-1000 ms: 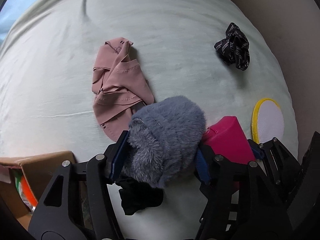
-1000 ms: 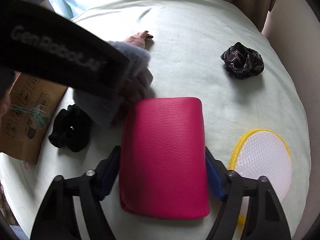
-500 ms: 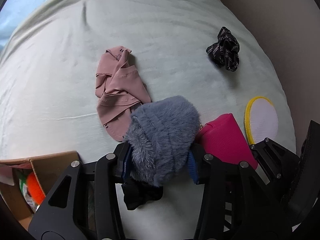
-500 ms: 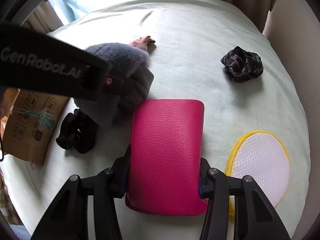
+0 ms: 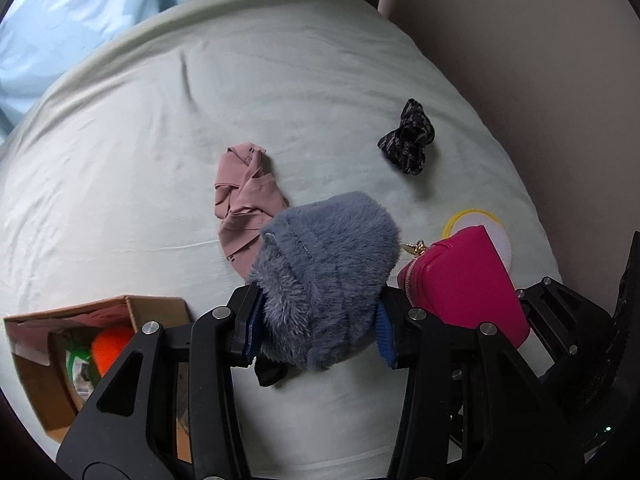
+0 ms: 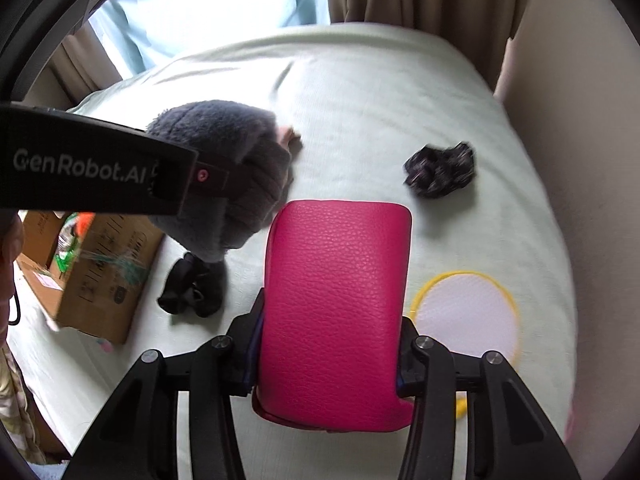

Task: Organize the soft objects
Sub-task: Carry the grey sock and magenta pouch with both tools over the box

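Both loads are lifted: your left tool (image 5: 318, 322) clamps the grey furry piece (image 5: 326, 272), your right tool (image 6: 328, 354) the pink pouch (image 6: 334, 308); next, carry both to the cardboard box (image 5: 44, 364) at 8 o'clock.

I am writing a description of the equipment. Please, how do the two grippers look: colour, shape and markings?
Both the left gripper and the right gripper are matte black, with angular linkage arms, silver round bolts and blue fingers. In the right wrist view, the left gripper's body bears white "GenRobot.AI" lettering and a small pink dot. No cables are visible.
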### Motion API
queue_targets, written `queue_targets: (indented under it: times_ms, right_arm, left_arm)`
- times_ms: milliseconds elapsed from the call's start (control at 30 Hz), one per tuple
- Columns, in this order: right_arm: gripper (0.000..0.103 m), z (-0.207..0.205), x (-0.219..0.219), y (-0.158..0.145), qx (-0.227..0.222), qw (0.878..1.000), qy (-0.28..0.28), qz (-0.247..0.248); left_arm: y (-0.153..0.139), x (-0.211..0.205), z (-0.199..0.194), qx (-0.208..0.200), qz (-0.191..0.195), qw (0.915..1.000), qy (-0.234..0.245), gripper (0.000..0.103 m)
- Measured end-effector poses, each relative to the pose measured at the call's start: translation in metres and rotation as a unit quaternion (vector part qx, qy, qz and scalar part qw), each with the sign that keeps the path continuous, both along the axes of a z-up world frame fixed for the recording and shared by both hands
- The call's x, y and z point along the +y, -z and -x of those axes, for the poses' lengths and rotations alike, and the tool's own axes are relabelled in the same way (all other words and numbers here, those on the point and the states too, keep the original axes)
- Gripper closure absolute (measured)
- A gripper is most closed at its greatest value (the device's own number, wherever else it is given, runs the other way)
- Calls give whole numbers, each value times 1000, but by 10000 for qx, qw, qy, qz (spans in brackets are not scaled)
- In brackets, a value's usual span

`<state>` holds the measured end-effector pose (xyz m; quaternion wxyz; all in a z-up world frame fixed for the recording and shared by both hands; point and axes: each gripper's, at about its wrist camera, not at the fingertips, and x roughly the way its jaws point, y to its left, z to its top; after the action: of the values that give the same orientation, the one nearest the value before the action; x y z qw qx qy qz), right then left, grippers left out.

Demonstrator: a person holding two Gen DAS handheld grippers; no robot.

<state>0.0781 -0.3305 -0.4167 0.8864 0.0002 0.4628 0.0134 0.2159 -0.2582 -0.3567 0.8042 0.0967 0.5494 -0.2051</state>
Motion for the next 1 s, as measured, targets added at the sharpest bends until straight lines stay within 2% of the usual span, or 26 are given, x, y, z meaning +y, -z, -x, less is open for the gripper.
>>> queue_targets:
  times_ms: [167, 533, 767, 1000]
  right_arm:
    - [59, 18, 0, -47, -272, 9995, 99, 118]
    - [59, 61, 29, -167, -862, 9955, 189, 359]
    - [59, 78, 75, -235, -1205, 9915, 276, 397]
    - [59, 82, 154, -274, -1511, 9873, 217, 440]
  left_arm:
    - [-44, 6, 20, -271, 135, 9995, -21, 62]
    - [-156, 38, 66, -852, 475, 9951, -167, 62]
    - [-217, 93, 91, -1357, 697, 9877, -333, 62]
    - [-248, 181, 109, -1653, 674, 9826, -504, 62]
